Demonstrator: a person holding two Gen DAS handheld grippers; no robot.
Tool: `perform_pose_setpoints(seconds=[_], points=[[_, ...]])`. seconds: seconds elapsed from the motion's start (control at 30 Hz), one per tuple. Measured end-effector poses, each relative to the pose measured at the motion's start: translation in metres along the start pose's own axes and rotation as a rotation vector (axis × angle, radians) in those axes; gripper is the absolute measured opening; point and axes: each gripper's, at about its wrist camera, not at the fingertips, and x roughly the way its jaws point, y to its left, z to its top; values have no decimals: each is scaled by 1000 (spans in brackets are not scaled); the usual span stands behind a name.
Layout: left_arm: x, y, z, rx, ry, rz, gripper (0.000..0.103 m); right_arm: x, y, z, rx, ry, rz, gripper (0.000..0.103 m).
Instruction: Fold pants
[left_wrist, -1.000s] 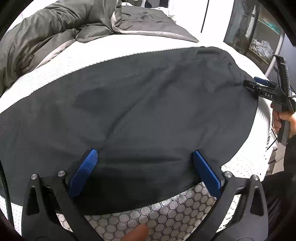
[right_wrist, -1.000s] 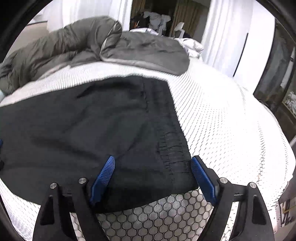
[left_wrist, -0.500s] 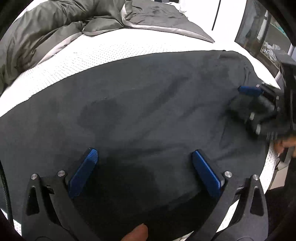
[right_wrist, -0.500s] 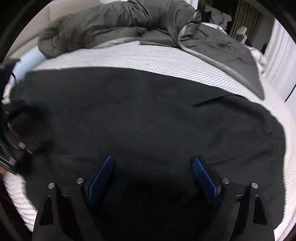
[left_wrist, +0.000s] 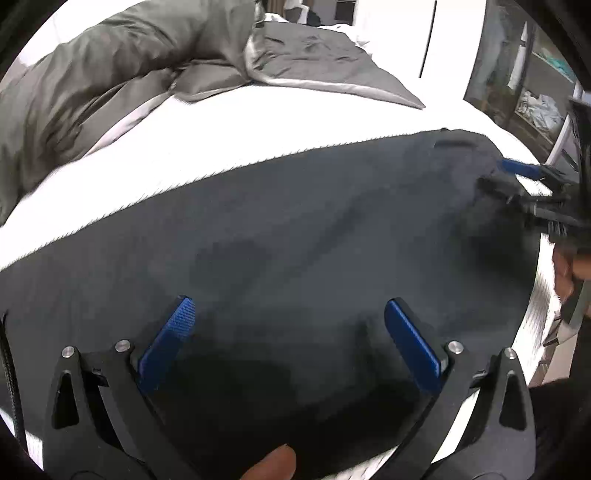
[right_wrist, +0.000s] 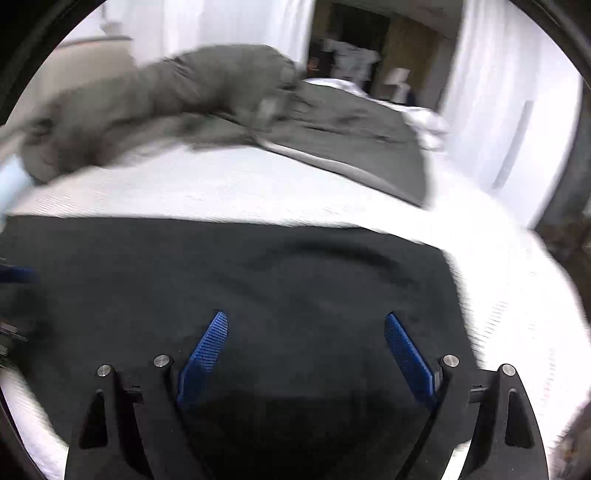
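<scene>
Black pants (left_wrist: 295, 229) lie spread flat across the white bed (left_wrist: 229, 147). My left gripper (left_wrist: 288, 306) hovers over their near part, open, with nothing between its blue pads (left_wrist: 173, 332). My right gripper (right_wrist: 306, 319) hangs over the pants (right_wrist: 280, 280) near their right end. Its jaws are wide and still opening, with only flat cloth below them. In the left wrist view the right gripper (left_wrist: 498, 177) shows blurred over that right end, with a hand (left_wrist: 569, 269) behind it. A blue pad of the left gripper (right_wrist: 14, 275) peeks in at the right wrist view's left edge.
A crumpled grey duvet (left_wrist: 122, 81) lies at the back of the bed (right_wrist: 229, 184). White curtains (right_wrist: 498, 110) hang behind it. A glass-fronted shelf (left_wrist: 532, 92) stands to the right of the bed. A thumb tip (left_wrist: 273, 465) shows at the bottom of the left wrist view.
The right gripper came in from the bed's edge over the pants' right end, and its view swung across the pants. The left view drew back a little, showing more of the bed.
</scene>
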Motion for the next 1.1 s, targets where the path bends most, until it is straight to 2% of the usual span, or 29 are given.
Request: perform_pose_setpoints(seconds=[0.1,0.17,0.2,0.23,0.27,0.3,0.33,0.37,0.4,0.47,0.57,0.63,0.73,0.77,0.83,0.87,0.93,0.97,1.03,1.07,1.1], points=[[23,1,21,-28,41,5,102,26,39,16,-46,67,145,91],[40,9,28,-47,86,37,102,55,62,21,-100,141,155,90],[48,16,28,-58,113,56,102,74,71,19,-161,209,96,90],[55,24,27,-75,142,75,102,80,70,18,-208,224,33,90],[58,34,24,-95,152,76,102,84,71,16,-223,218,12,91],[57,43,23,-110,150,64,102,83,56,16,-192,219,3,91],[54,51,23,-116,149,73,102,83,37,16,-152,228,-41,91],[51,58,22,-119,149,107,102,79,21,13,-128,228,-105,91],[49,65,21,-125,146,142,102,77,-5,12,-101,221,-240,91],[48,77,19,-151,146,157,102,77,-49,6,-22,218,-406,92],[39,79,25,-170,125,171,102,70,-73,4,111,207,-294,92],[26,71,33,-177,68,163,102,58,-65,12,78,176,-338,92],[21,54,49,-184,17,97,102,40,-28,36,12,96,-372,92],[23,47,54,-177,6,83,102,30,-16,28,-5,83,-370,92],[33,36,59,-166,7,85,102,35,16,36,-38,64,-243,93],[40,31,61,-161,14,92,102,43,35,42,-35,70,-125,93],[55,31,63,-159,31,91,102,61,64,47,-31,73,6,93],[63,31,62,-163,52,97,102,69,73,46,-42,76,30,93],[77,38,56,-192,89,106,102,100,87,46,-65,151,112,93],[82,43,54,-206,94,107,102,108,86,46,-76,186,110,91],[82,47,53,-213,89,109,102,117,82,43,-102,221,72,91]])
